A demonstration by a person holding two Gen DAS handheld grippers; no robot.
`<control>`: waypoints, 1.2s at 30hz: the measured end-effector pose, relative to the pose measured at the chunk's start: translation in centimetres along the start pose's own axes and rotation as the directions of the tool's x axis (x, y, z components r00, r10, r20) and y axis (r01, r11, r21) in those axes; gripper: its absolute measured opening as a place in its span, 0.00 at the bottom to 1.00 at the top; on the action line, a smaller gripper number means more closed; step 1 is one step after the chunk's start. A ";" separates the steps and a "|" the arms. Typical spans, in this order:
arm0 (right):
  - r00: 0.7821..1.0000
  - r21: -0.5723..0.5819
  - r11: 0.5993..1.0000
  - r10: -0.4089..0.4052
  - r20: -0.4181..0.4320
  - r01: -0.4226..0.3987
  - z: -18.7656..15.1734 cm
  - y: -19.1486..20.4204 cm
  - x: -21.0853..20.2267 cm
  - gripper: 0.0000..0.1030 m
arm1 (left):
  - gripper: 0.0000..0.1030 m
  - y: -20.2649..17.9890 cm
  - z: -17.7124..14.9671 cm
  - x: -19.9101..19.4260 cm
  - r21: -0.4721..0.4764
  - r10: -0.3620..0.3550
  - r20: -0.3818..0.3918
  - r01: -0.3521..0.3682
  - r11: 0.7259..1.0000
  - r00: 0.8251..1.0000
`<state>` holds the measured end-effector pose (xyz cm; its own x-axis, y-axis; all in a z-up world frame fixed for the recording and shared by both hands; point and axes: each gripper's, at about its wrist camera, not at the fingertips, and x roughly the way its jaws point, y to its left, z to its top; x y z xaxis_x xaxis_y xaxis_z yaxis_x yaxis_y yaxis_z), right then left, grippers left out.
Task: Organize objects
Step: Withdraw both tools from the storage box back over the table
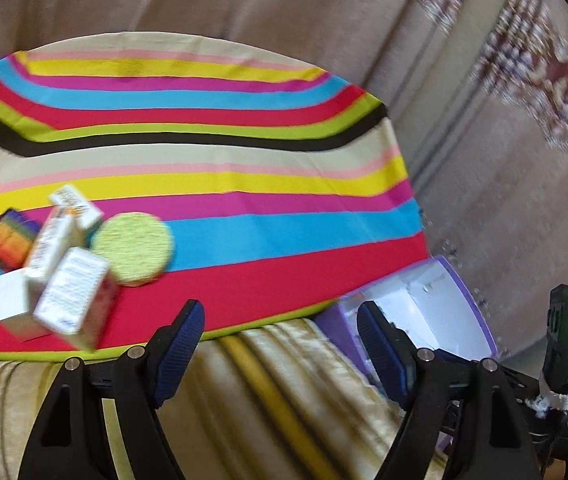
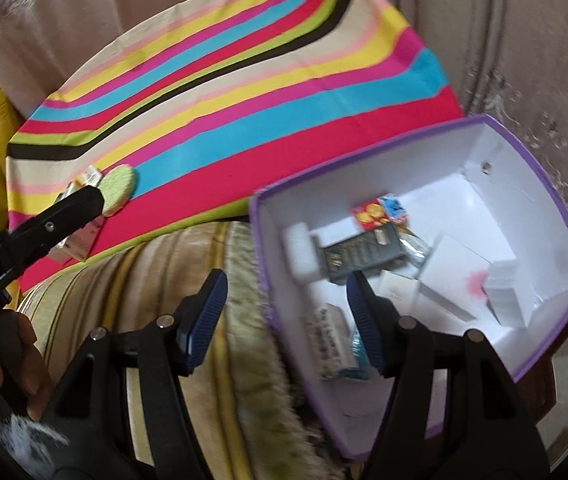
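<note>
My left gripper (image 1: 280,344) has its jaws wide apart and nothing is between them; it hangs over the near edge of the striped cloth (image 1: 244,236). On this cloth, to its left, lie some small cartons (image 1: 70,292) in a heap, a round green sponge (image 1: 134,248) touching them and a rainbow block (image 1: 10,240). My right gripper (image 2: 284,324) is also open and empty, above the rim of the purple box (image 2: 564,208), where several small packets (image 2: 364,252) already lie.

Home living room: patterned carpet (image 1: 540,80) on floor, striped gold upholstery (image 1: 276,392) of sofa or cushion, bright striped cloth (image 1: 204,152) spread out, purple storage box (image 2: 556,200) with small household packets.
</note>
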<state>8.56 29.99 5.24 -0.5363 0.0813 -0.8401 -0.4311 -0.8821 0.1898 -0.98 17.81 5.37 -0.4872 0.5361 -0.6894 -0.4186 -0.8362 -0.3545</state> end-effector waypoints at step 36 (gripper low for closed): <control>0.981 -0.325 0.928 0.143 -0.134 -0.179 0.9 16.9 6.2 0.69 | 0.61 17.1 -0.5 -3.8 -0.227 0.205 -0.089 -0.220 0.949 0.975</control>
<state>-2.76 16.01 3.67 -0.4905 -0.1079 -0.8647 -0.0682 -0.9845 0.1615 -5.89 1.47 1.59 -0.4927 0.3412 -0.8005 -0.1164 -0.9375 -0.3279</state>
